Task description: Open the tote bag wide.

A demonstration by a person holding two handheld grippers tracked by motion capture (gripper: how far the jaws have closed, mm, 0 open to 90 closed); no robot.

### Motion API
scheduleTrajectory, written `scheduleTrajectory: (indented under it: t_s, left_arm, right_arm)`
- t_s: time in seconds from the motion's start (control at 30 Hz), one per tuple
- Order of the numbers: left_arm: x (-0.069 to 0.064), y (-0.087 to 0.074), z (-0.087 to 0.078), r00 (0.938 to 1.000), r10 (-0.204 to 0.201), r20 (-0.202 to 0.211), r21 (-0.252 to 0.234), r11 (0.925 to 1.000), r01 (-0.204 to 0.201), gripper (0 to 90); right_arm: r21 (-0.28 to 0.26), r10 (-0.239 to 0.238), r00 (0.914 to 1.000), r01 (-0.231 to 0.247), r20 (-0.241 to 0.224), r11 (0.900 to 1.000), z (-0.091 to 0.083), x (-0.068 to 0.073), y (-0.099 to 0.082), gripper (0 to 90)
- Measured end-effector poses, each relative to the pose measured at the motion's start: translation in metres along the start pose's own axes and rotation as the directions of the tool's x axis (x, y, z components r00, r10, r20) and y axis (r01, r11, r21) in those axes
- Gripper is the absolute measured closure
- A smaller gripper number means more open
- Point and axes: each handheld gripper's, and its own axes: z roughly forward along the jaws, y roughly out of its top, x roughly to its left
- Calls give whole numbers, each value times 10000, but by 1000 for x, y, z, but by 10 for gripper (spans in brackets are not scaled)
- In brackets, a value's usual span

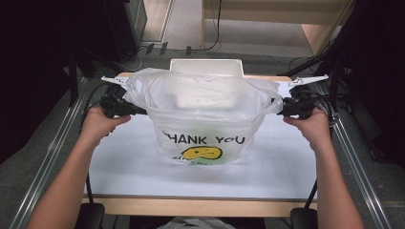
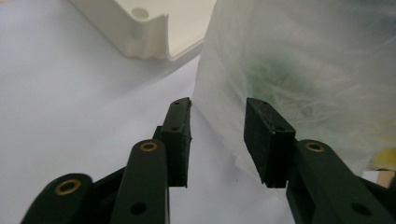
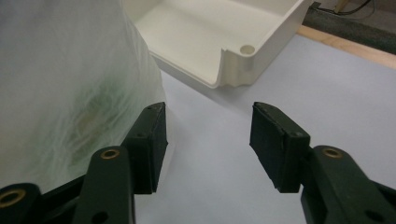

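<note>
plastic bag [image 1: 205, 119] between left tool [image 1: 143, 111] and right tool [image 1: 281, 110], jaws apart

Left tongs [image 1: 141, 110] and right tongs [image 1: 279, 109] raised — jaws parted

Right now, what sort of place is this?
Probably a lab or workshop recording bench, not a shop: a white-topped table flanked by metal rails, loose cables on grey carpet, and a plastic bag staged beside a white bin.

One plastic bag [image 1: 205, 114], one white tray [image 1: 207, 67], two grippers: left gripper [image 1: 136, 110], right gripper [image 1: 282, 110].
</note>
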Motion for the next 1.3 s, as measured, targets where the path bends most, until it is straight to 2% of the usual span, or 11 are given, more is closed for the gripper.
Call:
scheduleTrajectory:
  t_s: [0.17,0.3,0.33,0.37,0.47,0.57,0.67,0.8,0.93,1.1,1.3]
  left_arm:
    - [4,12,-6,9998,-57,211,79,10000,56,740]
    - [6,22,-14,9995,-120,276,-114,9999,124,818]
    - [6,28,-17,9992,-74,382,-126,9999,78,845]
    - [6,28,-17,9992,-74,382,-126,9999,78,866]
    - [4,38,-20,9987,181,470,-210,9996,-172,900]
    - [3,49,-26,9983,274,516,-480,9985,-250,900]
    - [3,60,-33,9984,360,425,-592,9977,-334,900]
    - [-2,75,-45,9980,605,160,-713,9957,-593,900]
    - [-8,87,-56,9961,879,98,-612,9943,-871,900]
    - [-12,101,-68,9950,997,-7,-624,9931,-996,900]
    - [-27,123,-87,9917,1286,-27,-970,9870,-1282,900]
  right_arm:
    - [-238,-128,9996,121,-269,9996,-7,1,18,492]
    - [-374,-320,9989,307,-349,9988,-16,1,35,569]
    - [-400,-301,9986,284,-430,9988,-19,1,43,632]
    - [-400,-301,9986,284,-430,9988,-19,1,43,632]
    - [-328,-389,9971,368,-653,9988,-25,3,61,826]
    - [-344,-480,9977,463,-486,9983,-28,6,69,896]
    - [-467,-531,9963,500,-675,9977,-34,10,83,900]
    - [-716,-933,9916,871,-898,9936,-43,25,104,900]
    - [-637,-1289,9868,1230,-979,9904,-44,40,117,900]
    - [-552,-1414,9839,1360,-1097,9892,-45,53,129,900]
    - [-494,-1560,9783,1506,-1363,9874,-45,73,144,900]
